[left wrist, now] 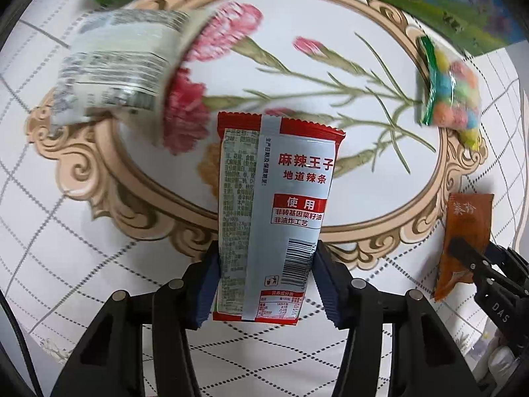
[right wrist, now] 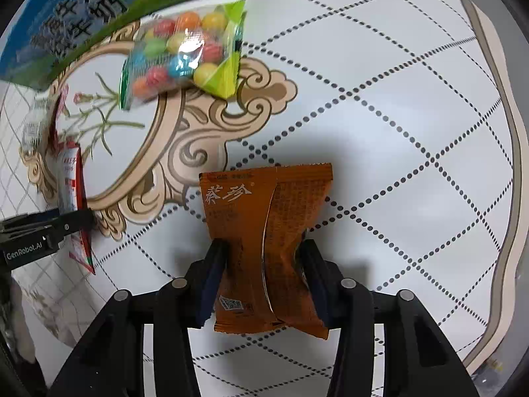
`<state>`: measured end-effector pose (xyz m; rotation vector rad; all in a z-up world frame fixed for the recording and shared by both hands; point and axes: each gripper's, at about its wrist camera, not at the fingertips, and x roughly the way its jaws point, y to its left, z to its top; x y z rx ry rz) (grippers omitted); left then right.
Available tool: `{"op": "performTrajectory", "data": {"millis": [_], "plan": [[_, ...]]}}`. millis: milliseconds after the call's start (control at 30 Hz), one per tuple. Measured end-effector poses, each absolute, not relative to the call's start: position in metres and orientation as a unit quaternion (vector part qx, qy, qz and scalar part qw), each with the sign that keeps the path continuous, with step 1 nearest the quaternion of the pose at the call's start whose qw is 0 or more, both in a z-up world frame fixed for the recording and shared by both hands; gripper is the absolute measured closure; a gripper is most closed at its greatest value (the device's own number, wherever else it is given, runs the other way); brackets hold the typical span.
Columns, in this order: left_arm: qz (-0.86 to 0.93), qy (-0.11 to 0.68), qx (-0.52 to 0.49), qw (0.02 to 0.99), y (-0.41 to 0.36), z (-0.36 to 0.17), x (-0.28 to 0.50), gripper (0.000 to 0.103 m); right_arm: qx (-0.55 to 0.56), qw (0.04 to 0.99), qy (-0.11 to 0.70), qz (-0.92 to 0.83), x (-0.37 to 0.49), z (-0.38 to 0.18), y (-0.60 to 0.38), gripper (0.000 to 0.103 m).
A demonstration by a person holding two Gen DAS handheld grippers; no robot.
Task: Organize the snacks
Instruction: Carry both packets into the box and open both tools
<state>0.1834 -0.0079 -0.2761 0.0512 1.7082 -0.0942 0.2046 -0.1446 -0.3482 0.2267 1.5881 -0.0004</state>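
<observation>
While left gripper (left wrist: 264, 284) pinches red packet (left wrist: 274, 211), right gripper (right wrist: 264, 281) pinches orange packet (right wrist: 264, 231).

Bright, even light. Fisheye bends the edges. The white packet (left wrist: 115, 66) and candy bag (right wrist: 185, 53) are blurred; glare streaks the candy bag.

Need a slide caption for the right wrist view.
Right tongs grip an orange snack packet above the patterned tablecloth; candy bag lies ahead.

Black left gripper (left wrist: 266, 284), blue pads (left wrist: 206, 292), seemingly ribbed.
</observation>
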Motion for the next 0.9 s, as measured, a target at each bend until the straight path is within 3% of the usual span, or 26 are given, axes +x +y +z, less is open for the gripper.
{"op": "performTrajectory", "data": {"millis": [200,367,767,900], "plan": [[-0.044,0.745,0.011,0.666,-0.009,-0.258,0.168,0.054,0.121,0.711,0.692,0.01,0.206,-0.331,-0.132,0.06],[-0.064,0.731,-0.01,0.68,-0.002,-0.209,0.191,0.054,0.145,0.726,0.671,0.034,0.208,-0.298,-0.121,0.061],[-0.16,0.656,-0.087,0.732,0.0,-0.058,0.246,0.054,0.176,0.79,0.579,0.099,0.26,-0.163,-0.124,0.061],[-0.156,0.63,-0.077,0.757,-0.013,-0.036,0.292,0.054,0.153,0.819,0.546,0.086,0.312,-0.127,-0.127,0.061]]}}
